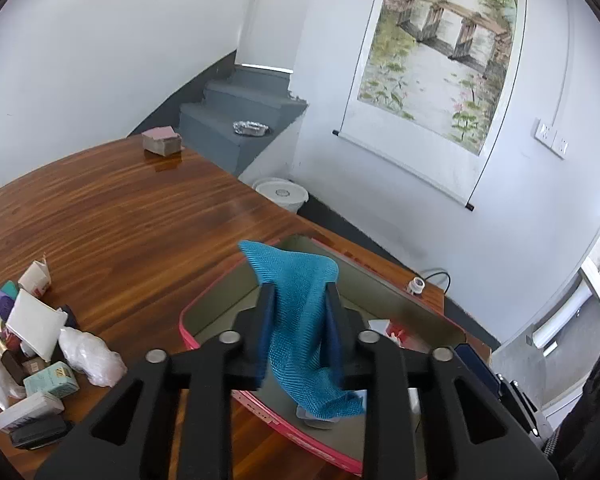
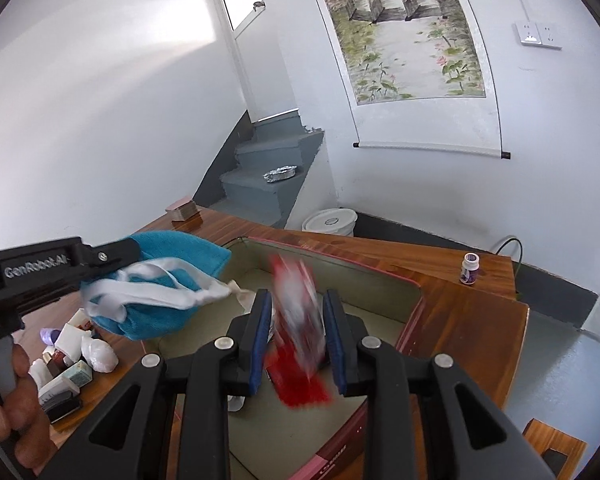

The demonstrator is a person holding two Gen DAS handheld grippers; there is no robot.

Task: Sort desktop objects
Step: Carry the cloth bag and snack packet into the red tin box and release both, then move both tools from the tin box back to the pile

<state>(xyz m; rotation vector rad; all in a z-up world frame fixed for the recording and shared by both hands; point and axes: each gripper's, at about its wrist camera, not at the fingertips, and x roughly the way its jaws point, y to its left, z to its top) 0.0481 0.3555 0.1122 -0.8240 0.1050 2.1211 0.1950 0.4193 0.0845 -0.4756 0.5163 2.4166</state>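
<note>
Teal cloth [image 1: 300,320] hangs between the pads of the left gripper [image 1: 300,304], above the pink-rimmed box [image 1: 188,320] on the wooden counter [image 1: 120,216]. Whether those pads pinch it or merely flank it cannot be told. The right gripper [image 2: 296,312], also over the box, has a red-and-white packet [image 2: 300,320] between its pads — blurred, so its hold looks loose at best. Risks, as judged: the cloth may snag on a pad and trail over the box rim onto the counter; the packet may tumble past the rim; both grippers share the box opening and could collide. The unsorted pile [image 1: 32,356] lies left of the box.
</note>
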